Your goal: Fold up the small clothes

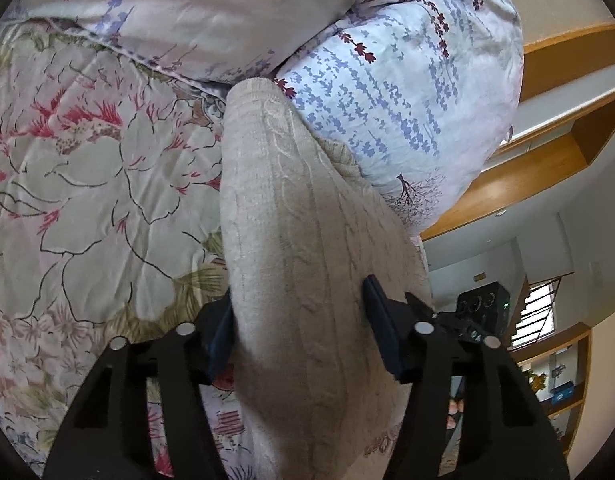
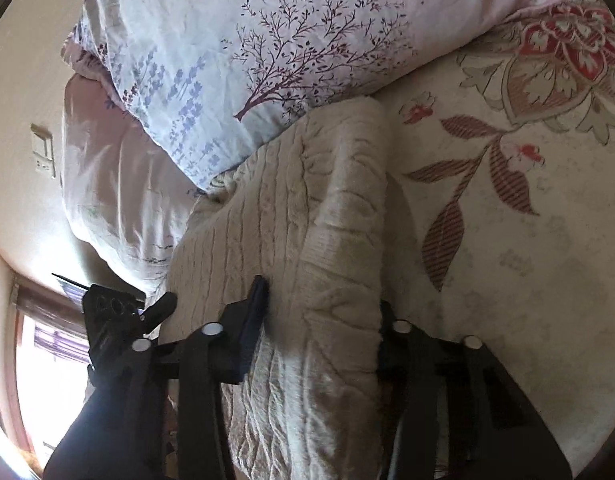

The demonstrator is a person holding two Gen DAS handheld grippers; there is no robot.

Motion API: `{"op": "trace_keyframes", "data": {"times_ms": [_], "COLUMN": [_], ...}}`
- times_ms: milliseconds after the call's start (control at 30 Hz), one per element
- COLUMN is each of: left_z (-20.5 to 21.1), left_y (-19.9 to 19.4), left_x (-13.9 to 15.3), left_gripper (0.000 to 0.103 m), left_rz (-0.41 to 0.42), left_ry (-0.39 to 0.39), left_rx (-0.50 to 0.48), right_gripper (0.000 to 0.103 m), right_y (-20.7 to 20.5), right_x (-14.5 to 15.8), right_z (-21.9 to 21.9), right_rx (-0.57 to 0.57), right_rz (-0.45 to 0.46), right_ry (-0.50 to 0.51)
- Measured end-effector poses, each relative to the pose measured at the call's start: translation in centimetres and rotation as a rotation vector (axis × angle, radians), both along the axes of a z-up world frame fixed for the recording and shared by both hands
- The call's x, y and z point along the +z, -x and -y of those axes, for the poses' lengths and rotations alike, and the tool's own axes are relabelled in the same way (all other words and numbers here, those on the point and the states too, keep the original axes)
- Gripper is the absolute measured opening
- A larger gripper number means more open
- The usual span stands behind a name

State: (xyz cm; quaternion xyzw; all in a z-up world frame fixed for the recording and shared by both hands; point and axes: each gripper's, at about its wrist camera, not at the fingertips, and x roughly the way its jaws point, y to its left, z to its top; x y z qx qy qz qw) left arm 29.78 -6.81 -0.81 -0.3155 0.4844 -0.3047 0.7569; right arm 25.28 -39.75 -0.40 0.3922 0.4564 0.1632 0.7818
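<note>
A beige cable-knit garment (image 1: 307, 240) lies folded into a long thick band on the floral bedspread (image 1: 87, 168). My left gripper (image 1: 303, 320) has its jaws on either side of one edge of the band, closed on it. In the right wrist view the same garment (image 2: 307, 240) runs up toward the pillows. My right gripper (image 2: 323, 312) straddles its thick folded edge and is closed on it. The far end of the garment touches the pillow.
Two lavender-print pillows (image 1: 407, 92) (image 2: 267, 40) are piled at the head of the bed, right behind the garment. Wooden shelving (image 1: 547, 160) and a wall stand to the right in the left view. The other gripper's camera (image 2: 111, 320) shows at the left.
</note>
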Motion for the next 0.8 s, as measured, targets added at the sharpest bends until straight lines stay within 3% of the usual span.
{"op": "trace_keyframes", "data": {"times_ms": [133,233,367,600,700,800], "left_z": [-0.4,-0.4,-1.6,-7.9,-11.0,-13.3], "left_y": [0.3,0.7,1.4,4.5,5.2,5.0], "left_x": [0.1,0.7,1.9,4.2,4.0,2.1], "left_gripper": [0.041,0.036,0.035,0.035,0.036,0.037], "left_rz": [0.013,0.043,0.061,0.129,0.126,0.072], "left_ry": [0.016,0.003,0.023,-0.049,-0.075,-0.095], "left_rx": [0.007,-0.003,-0.029,-0.002,0.026,0.067], "right_gripper": [0.031,0.029,0.027,0.026,0.026,0.027], "right_y": [0.4,0.8,1.4,1.6,1.6,1.2], "right_x": [0.2,0.8,2.1,4.4,4.5,3.3], "right_z": [-0.1,-0.5,-1.6,-8.7,-11.9,-14.5], "right_rx": [-0.004,-0.014,-0.014,0.103,0.145,0.153], "right_rz": [0.015,0.032,0.075,0.16,0.185,0.163], "right_ry": [0.004,0.015,0.002,0.081,0.117,0.192]}}
